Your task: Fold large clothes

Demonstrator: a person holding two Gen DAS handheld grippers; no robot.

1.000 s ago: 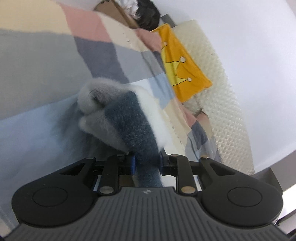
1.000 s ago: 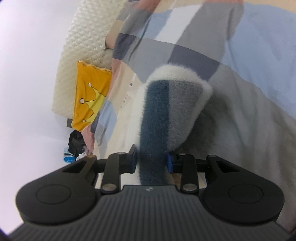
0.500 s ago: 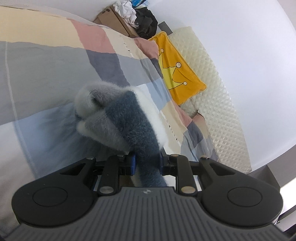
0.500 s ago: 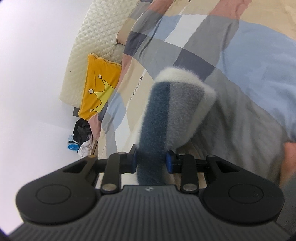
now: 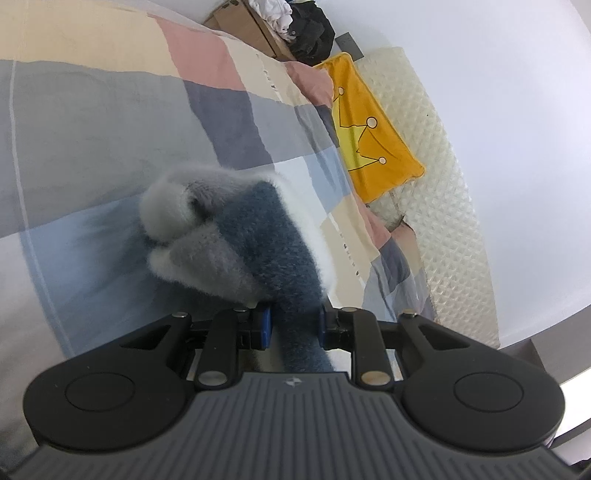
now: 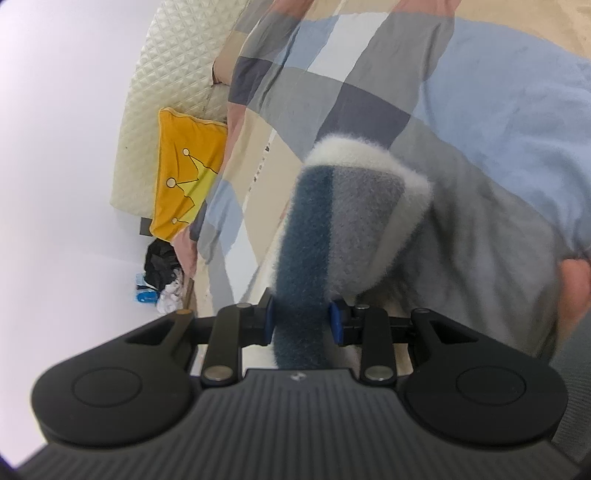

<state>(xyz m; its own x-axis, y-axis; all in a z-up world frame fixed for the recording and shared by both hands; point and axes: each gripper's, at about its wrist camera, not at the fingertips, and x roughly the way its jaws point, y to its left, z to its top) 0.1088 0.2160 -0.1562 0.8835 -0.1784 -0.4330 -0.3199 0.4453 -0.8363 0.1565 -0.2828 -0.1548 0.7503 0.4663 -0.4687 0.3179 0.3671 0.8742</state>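
While the fuzzy garment [image 5: 266,236] hangs above the patchwork bed [image 5: 110,129], the left gripper [image 5: 293,326] pinches its dark blue band. Jaws of the right gripper [image 6: 301,321] likewise pinch that garment [image 6: 332,229].

We're in a home bedroom: a bed [image 5: 110,122] spread with a patchwork quilt [image 6: 498,110], a cream quilted headboard [image 5: 443,177], a yellow crown-print pillow [image 5: 365,136], and clothes piled on a cardboard box [image 5: 251,26] by the white wall.
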